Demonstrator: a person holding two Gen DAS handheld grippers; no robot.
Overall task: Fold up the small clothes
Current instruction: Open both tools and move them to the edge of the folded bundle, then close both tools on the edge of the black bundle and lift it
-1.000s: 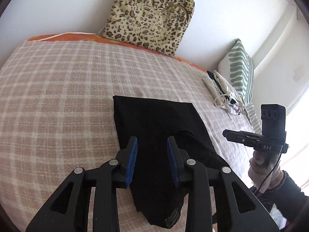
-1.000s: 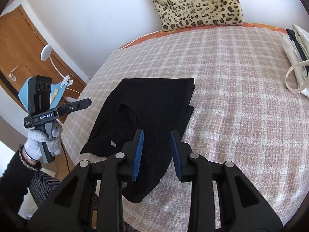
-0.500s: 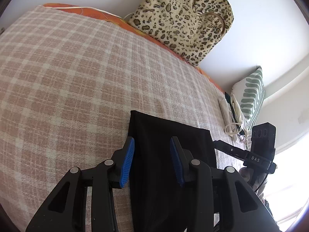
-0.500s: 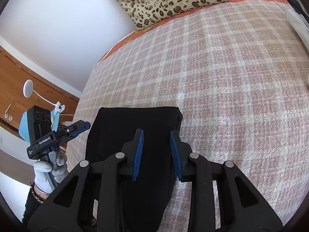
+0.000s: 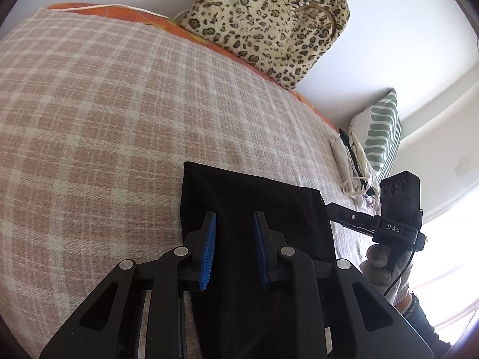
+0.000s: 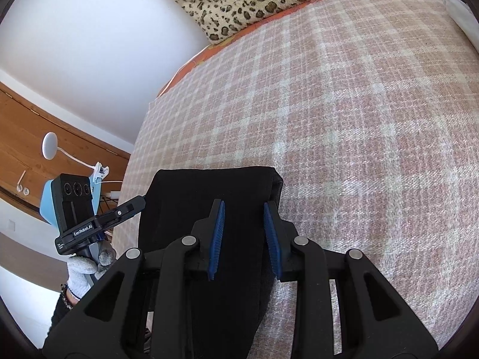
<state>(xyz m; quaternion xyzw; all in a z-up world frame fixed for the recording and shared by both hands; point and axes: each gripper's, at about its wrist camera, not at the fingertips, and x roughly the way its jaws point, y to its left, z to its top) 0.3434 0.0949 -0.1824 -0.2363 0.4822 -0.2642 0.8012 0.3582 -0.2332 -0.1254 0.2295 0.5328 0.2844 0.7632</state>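
Note:
A black garment [image 5: 254,197] lies flat on the plaid bed cover [image 5: 104,119]; it also shows in the right wrist view [image 6: 209,188]. My left gripper [image 5: 233,220] is open and low over the garment's near left part, with cloth showing between the blue pads. My right gripper [image 6: 244,208] is open over the garment's right part, close to its right edge. The right gripper shows from the side in the left wrist view [image 5: 344,214], and the left gripper shows in the right wrist view [image 6: 131,206]. The garment's near end is hidden under both grippers.
A leopard-print bag [image 5: 266,21] leans on the wall at the bed's far edge. A green striped pillow [image 5: 380,131] and white bags with cords [image 5: 353,164] lie at the right side. A wooden door [image 6: 30,137] and white lamp [image 6: 49,145] stand left of the bed.
Both grippers have dropped low and moved forward along the garment toward its far edge. The garment now looks narrower, with its loose sleeve and side parts out of sight. Both stay open.

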